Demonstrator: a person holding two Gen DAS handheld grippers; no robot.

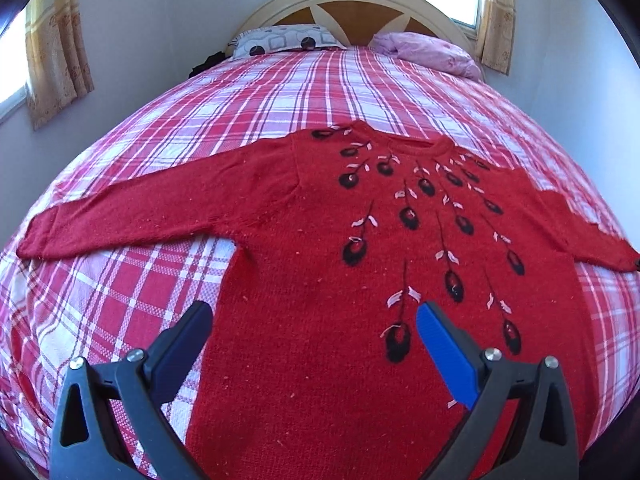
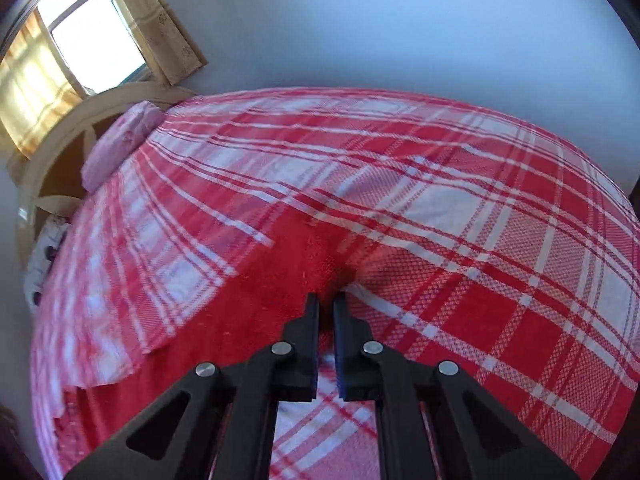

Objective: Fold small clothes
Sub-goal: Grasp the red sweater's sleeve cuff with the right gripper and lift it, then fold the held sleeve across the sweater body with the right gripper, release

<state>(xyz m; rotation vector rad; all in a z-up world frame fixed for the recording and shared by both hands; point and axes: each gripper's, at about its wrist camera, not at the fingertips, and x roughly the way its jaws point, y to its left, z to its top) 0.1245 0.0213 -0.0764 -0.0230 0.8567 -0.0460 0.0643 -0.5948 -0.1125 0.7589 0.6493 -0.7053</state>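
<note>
So the red sweater [image 1: 320, 240] is laid out flat, face up, on the plaid bedspread [image 1: 248, 92], sleeves spread wide toward 9 and 3 o'clock in the left wrist view, neckline pointing up at 12. It's got black buds with pale leaves fanning down from the collar. Body of it fills the lower middle of that view, hem end nearest the camera.

Left gripper [image 1: 314, 322] hangs over the lower body of the sweater with its tongs spread wide, nothing between them. One finger sits at about 7 o'clock over the sweater's side edge, the blue-padded one at 5 o'clock next to a bud.

Right gripper [image 2: 326, 310] is a different story: tongs nearly pinched together, tips right at a bunched bit of the red sweater [image 2: 296, 264] at center frame. Looks clamped on the knit, with a thin gap left.

Further out: a pink pillow [image 1: 428, 52] at 1 o'clock, a patterned pillow [image 1: 280, 40] at 11, the headboard [image 1: 352, 8] behind them, and curtains [image 1: 56, 52].
</note>
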